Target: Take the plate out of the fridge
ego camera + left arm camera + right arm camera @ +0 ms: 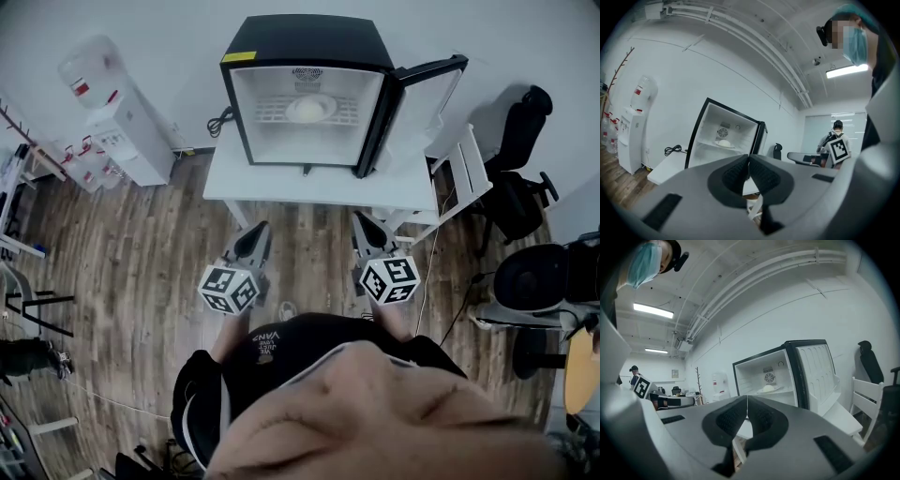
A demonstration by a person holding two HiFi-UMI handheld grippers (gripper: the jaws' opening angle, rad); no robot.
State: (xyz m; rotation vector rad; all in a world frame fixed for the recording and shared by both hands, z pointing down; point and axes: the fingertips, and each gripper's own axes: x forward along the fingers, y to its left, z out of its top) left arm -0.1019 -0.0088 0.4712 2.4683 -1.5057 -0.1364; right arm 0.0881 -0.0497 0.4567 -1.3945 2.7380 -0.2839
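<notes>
A small black fridge point(305, 42) stands on a white table point(234, 178) with its door point(427, 103) swung open to the right. A white plate point(310, 109) with something pale on it rests on the wire shelf inside; it also shows as a plate point(723, 143) in the left gripper view and a plate point(768, 388) in the right gripper view. My left gripper point(258, 232) and right gripper point(368, 225) hover side by side in front of the table, well short of the fridge. Both are shut with nothing between the jaws.
A water dispenser point(117, 117) stands left of the table, with a black power cord point(220, 122) against the wall. A white chair point(464, 173) and black office chairs point(520, 159) stand at the right. Wooden floor point(122, 253) lies below the grippers. Another person point(836, 136) stands far back.
</notes>
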